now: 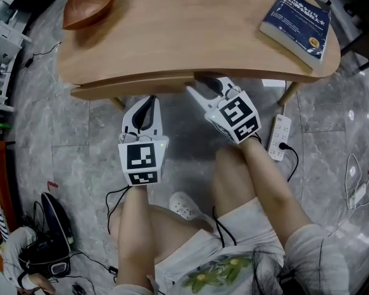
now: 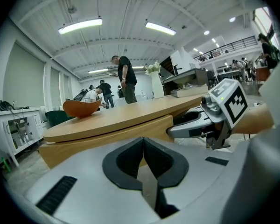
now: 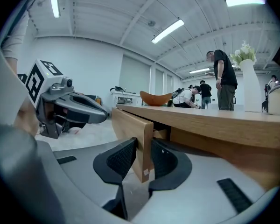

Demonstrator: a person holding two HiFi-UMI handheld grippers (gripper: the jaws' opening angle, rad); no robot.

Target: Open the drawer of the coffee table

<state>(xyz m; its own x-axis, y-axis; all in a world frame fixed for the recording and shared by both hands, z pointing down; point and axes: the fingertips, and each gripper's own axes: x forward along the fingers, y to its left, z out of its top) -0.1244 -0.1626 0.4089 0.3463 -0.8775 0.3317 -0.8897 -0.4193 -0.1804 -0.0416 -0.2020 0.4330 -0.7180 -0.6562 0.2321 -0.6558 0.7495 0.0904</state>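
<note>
Pinching the right-hand end of the drawer front (image 3: 130,134) is the right tool (image 3: 143,146), with one black ribbed pad laid on each face of the board. A dark gap is seen behind the board, so the drawer is judged just barely ajar, tucked under the near edge of the counter (image 1: 190,29). The left tool (image 2: 143,141) is pressed together with nothing in it and is held just below the counter edge, apart from the drawer.

Risks:
- No handle is seen. Only a thin bare edge is gripped, so the pads could slide off the smooth wood if the pull is made fast.
- The pull is applied at one end only, so the drawer may be skewed and jammed in its runners.
- The whole counter could be dragged over the glossy grey stone-look floor (image 1: 332,165), with the bowl (image 1: 89,5) and book (image 1: 298,20) jolted.

Materials:
- The counter is light wood, matte, with rounded corners.
- The drawer front is a flat thin board of the same wood.
- The bowl is reddish-brown, smooth and pointed at one end.
- The book is thick and dark blue, and lies near the right edge.
</note>
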